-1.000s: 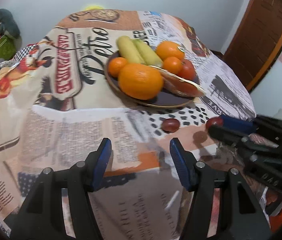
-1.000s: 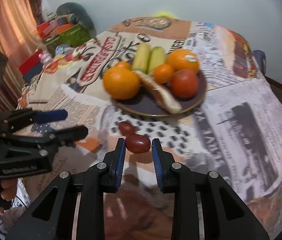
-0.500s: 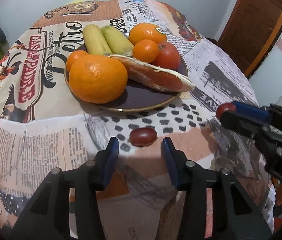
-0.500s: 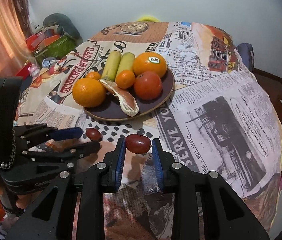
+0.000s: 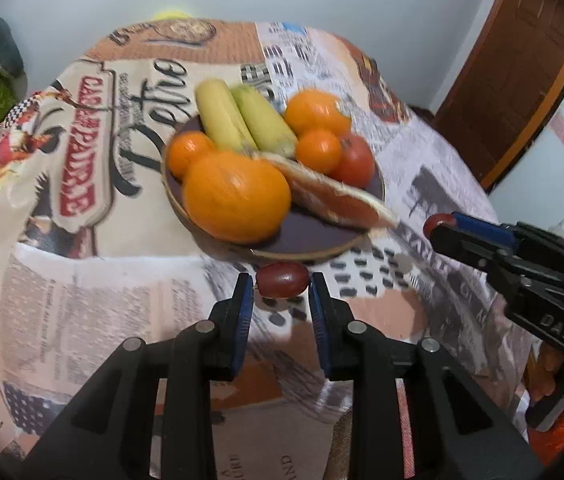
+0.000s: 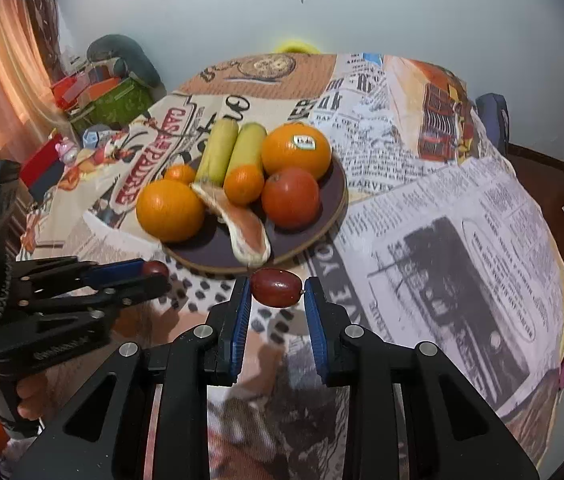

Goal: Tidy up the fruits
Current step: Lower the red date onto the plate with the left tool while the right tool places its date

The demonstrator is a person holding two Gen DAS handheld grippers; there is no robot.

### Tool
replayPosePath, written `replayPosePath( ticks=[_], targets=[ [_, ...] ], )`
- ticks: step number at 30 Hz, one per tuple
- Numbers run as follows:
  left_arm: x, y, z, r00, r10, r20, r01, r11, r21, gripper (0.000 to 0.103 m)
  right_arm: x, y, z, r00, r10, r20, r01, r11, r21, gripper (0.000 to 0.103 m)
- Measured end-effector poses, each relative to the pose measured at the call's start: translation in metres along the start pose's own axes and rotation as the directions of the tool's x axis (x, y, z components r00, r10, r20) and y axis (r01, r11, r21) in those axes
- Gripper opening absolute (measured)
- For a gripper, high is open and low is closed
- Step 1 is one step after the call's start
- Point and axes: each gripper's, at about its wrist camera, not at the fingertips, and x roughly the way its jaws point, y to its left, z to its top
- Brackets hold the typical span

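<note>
Newsprint-patterned cloth covers a round desk (image 6: 461,208) in a pale-walled room; clutter of boxes lies off to one side.

Two small dark red fruits, grape- or date-like, are the items in hand. One red fruit (image 5: 282,279) sits pinched between the fingers (image 5: 243,304) of the left gripper (image 5: 280,300), at the near rim of the plate (image 5: 305,246). The other red fruit (image 6: 276,287) is pinched between the fingers (image 6: 313,312) of the right gripper (image 6: 276,308), also just short of the plate's edge. Each fruit is gripped end to end, with the blue pads pressing on its tips; judged a light hold that keeps soft skin from splitting. Both look lifted clear of the cloth, though that is hard to confirm.

Likely intent: bring the strays onto the plate with the rest, so that all the fruit sits together.

Count on the plate:
- two large oranges, one with a sticker
- two small oranges
- one red tomato-like fruit
- two yellow-green long pieces, side by side
- one pinkish wedge, lying across the middle towards the near rim

Free dark plate surface shows at the near side, the obvious landing spot.
</note>
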Motion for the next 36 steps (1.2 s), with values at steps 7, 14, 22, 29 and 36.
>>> replayPosePath(
  ticks=[7, 14, 22, 29, 36],
  targets=[
    [-0.026, 0.014, 0.023, 0.996, 0.01, 0.086, -0.008, 1.0, -0.02, 0.028, 0.005, 0.004, 0.016, 1.0, -0.003, 0.027, 0.004, 1.0, -0.025, 0.026],
    [-0.026, 0.02, 0.048, 0.991, 0.031, 0.127, -0.029, 0.999, -0.019, 0.028, 0.017, 0.008, 0.03, 0.999, 0.008, 0.035, -0.007, 0.999, -0.044, 0.026],
    [-0.009, 0.021, 0.065, 0.991, 0.042, 0.13, -0.042, 0.999, -0.004, 0.028, 0.036, 0.009, 0.037, 1.0, 0.003, 0.017, -0.002, 0.999, -0.053, 0.026],
    [0.005, 0.022, 0.069, 0.991, 0.06, 0.12, -0.061, 0.998, 0.004, 0.028, 0.048, 0.004, 0.035, 1.0, 0.008, 0.002, -0.008, 0.999, -0.032, 0.026],
    [0.014, 0.02, 0.07, 0.994, 0.051, 0.1, -0.053, 0.999, 0.008, 0.028, 0.049, 0.004, 0.035, 1.0, 0.007, -0.005, -0.007, 0.999, -0.032, 0.027]
  ],
)
